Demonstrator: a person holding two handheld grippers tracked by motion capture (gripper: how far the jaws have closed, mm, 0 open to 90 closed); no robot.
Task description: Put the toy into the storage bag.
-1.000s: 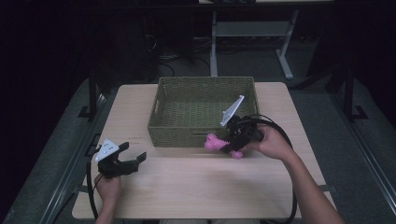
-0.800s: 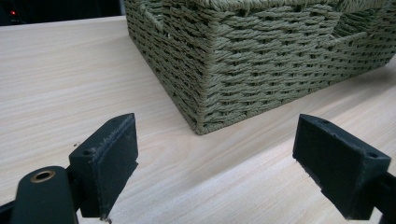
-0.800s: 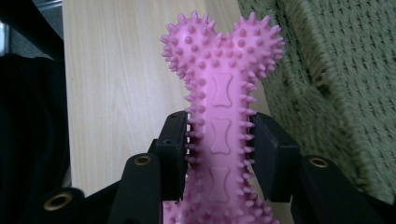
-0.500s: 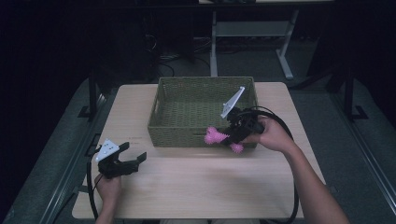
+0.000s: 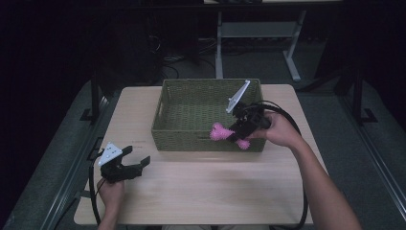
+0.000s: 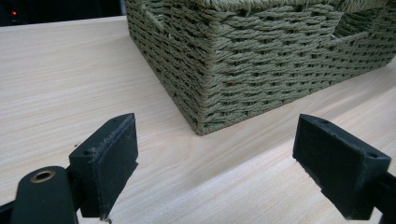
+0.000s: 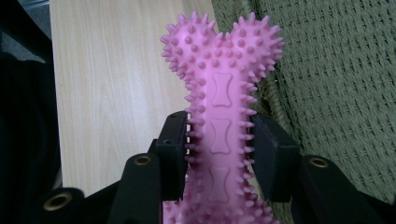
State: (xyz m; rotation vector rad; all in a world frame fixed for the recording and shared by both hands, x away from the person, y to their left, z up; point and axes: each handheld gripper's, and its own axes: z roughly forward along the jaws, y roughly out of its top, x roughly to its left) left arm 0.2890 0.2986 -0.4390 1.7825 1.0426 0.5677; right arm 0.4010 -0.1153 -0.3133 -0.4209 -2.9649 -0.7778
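A pink spiky bone-shaped toy [image 7: 222, 107] is clamped at its shaft between the jaws of my right gripper [image 7: 219, 149]. In the high view my right gripper [image 5: 235, 134] holds the pink bone toy [image 5: 221, 133] above the front rim of the green woven basket [image 5: 182, 136], one knobbed end over the basket's inside. My left gripper [image 5: 136, 162] rests low near the table's front left corner, its jaws spread wide with nothing between them. The left gripper view shows those jaws apart before the basket's corner [image 6: 210, 93].
The light wooden table [image 5: 210, 191] has bare room in front of the basket and to its left. A table leg frame [image 5: 253, 43] and cables stand on the dark floor behind. A black cable [image 5: 301, 191] trails along the right forearm.
My right gripper has lifted the pink bone toy and carried it up to the basket's front rim. The left gripper has stayed in place.
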